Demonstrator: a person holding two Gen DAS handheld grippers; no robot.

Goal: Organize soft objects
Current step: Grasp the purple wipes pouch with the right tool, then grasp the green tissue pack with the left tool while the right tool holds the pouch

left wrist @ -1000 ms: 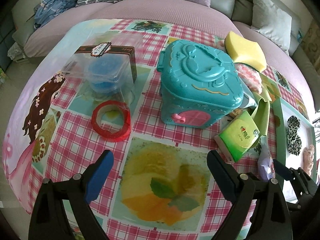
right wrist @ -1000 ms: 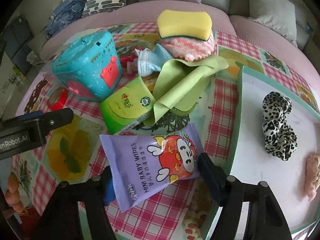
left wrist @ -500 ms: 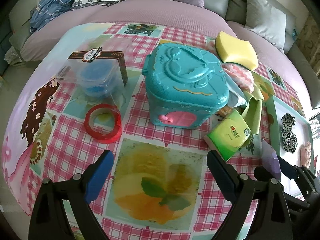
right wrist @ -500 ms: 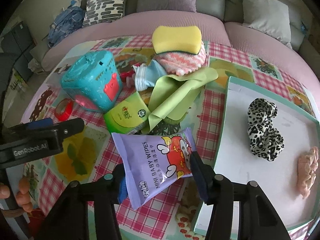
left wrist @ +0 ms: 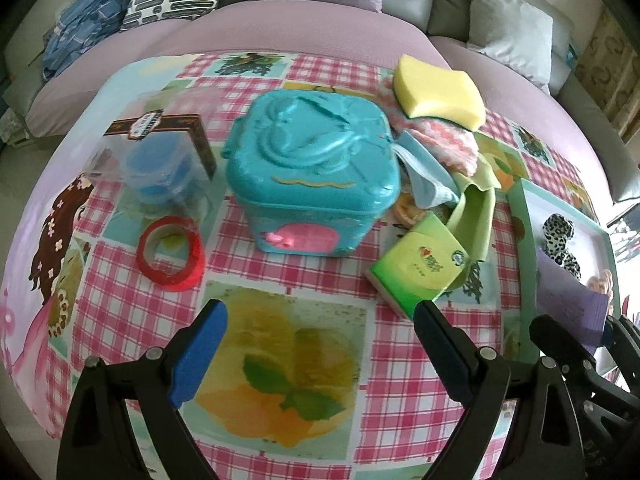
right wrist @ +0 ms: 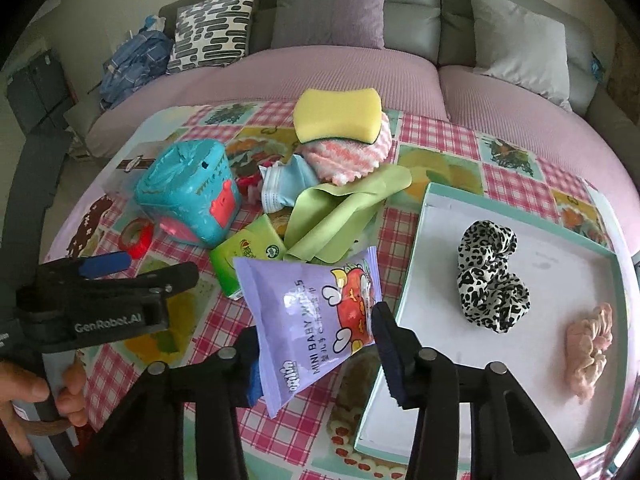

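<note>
This is a home living room: a grey sofa with purple, grey and black-and-white patterned cushions runs behind a wide mauve upholstered seat. A child's picture tablecloth in pink check covers the bench, crowded with household bits such as a teal toy case and a yellow sponge

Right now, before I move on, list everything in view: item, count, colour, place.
wipes pack: 1, purple, clamped in right gripper
tray: 1, teal-rimmed, white inside, table right
scrunchies: leopard, pink, in tray
sponge: 1, yellow, atop pink cloth
cloth: 1, green, centre
blue cloth: 1, beside toy box
tissue pack: 1, green
toy box: 1, teal
tape roll: 1, red
clear box: 1, blue inside
left gripper: open, empty
right gripper: fingers just closed on pack
</note>
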